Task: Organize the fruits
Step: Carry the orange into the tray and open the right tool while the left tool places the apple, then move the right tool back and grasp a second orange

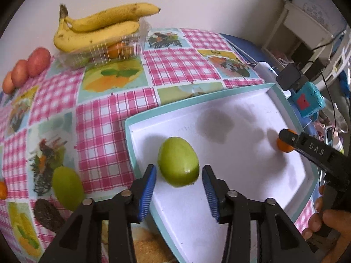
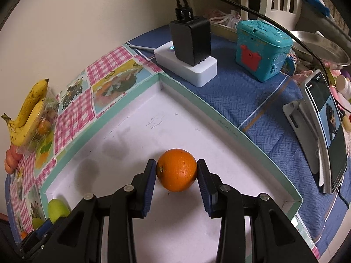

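A green fruit (image 1: 178, 161) lies in the white tray (image 1: 241, 175) near its left wall. My left gripper (image 1: 178, 188) is open around it, its blue pads clear of the fruit on both sides. My right gripper (image 2: 176, 175) has its pads against an orange (image 2: 176, 170) that rests on the tray floor (image 2: 136, 131). The orange also shows in the left wrist view (image 1: 283, 145), partly hidden by the right gripper. The green fruit shows at the tray's corner in the right wrist view (image 2: 56, 210).
On the checked tablecloth (image 1: 105, 118) lie a second green fruit (image 1: 67, 188), a dark fruit (image 1: 47, 215), red fruits (image 1: 33, 65), and bananas (image 1: 98, 28) on a clear box. A power strip (image 2: 188, 63), a teal toy box (image 2: 262, 49) and a phone (image 2: 324, 129) stand beyond the tray.
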`<state>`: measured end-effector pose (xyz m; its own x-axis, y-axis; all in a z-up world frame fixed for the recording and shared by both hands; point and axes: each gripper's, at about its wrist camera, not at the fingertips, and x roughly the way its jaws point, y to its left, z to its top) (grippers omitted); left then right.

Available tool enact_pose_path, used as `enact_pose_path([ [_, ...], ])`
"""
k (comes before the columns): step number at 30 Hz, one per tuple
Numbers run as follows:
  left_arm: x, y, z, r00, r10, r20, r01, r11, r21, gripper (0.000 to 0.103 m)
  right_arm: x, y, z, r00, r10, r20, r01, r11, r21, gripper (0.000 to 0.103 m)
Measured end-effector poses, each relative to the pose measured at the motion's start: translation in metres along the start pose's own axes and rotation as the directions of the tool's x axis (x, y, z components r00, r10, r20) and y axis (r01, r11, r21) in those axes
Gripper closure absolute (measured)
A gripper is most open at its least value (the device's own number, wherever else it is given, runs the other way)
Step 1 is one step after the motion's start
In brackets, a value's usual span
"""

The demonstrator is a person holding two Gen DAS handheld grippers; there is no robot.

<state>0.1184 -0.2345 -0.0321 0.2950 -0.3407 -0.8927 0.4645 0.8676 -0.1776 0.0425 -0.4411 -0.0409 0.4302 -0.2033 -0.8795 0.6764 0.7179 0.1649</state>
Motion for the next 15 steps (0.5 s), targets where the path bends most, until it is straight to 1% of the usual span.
enact_pose_path([
  [1,-0.005,0.000,-0.001,1.000,0.000,0.006,0.000,1.000,0.001,0.047,-0.001,0.001,0.000,1.000,0.003,-0.001,-0.003,1.000,-0.003,0.063],
  [2,-0.010,0.001,-0.002,1.000,-0.001,0.012,0.001,1.000,0.000,0.047,-0.002,0.001,0.000,1.000,0.007,-0.002,-0.007,1.000,-0.007,0.061],
  [4,-0.022,0.004,-0.005,1.000,0.001,0.024,-0.001,1.000,-0.004,0.047,-0.007,0.005,0.002,1.000,0.007,0.008,-0.007,1.000,-0.018,0.041],
  [6,-0.036,0.010,-0.009,0.999,0.011,0.043,-0.010,1.000,-0.016,0.045,-0.017,0.009,0.001,1.000,-0.005,0.027,0.006,0.999,-0.039,0.040],
  [8,-0.048,0.020,-0.014,0.998,0.023,0.058,-0.021,0.999,-0.035,0.038,-0.025,0.014,-0.002,0.999,-0.012,0.038,0.015,0.998,-0.064,0.040],
  [9,-0.054,0.026,-0.017,0.997,0.034,0.067,-0.031,0.998,-0.047,0.031,-0.029,0.016,-0.005,0.999,-0.014,0.042,0.017,0.997,-0.075,0.040],
  [10,-0.061,0.034,-0.021,0.995,0.055,0.077,-0.051,0.997,-0.062,0.025,-0.033,0.019,-0.008,0.999,-0.013,0.045,0.017,0.996,-0.084,0.039],
  [11,-0.066,0.041,-0.025,0.993,0.081,0.084,-0.075,0.995,-0.073,0.022,-0.037,0.020,-0.010,0.999,-0.012,0.047,0.016,0.996,-0.093,0.038],
  [13,-0.074,0.058,-0.035,0.985,0.146,0.096,-0.137,0.985,-0.102,0.010,-0.044,0.027,-0.018,0.999,-0.009,0.047,0.014,0.994,-0.113,0.028],
  [14,-0.078,0.069,-0.040,0.976,0.192,0.100,-0.180,0.976,-0.125,0.006,-0.047,0.030,-0.021,0.999,-0.004,0.048,0.010,0.992,-0.124,0.026],
  [15,-0.082,0.081,-0.046,0.966,0.238,0.101,-0.221,0.963,-0.151,0.000,-0.051,0.035,-0.026,0.999,0.007,0.049,0.000,0.990,-0.141,0.023],
])
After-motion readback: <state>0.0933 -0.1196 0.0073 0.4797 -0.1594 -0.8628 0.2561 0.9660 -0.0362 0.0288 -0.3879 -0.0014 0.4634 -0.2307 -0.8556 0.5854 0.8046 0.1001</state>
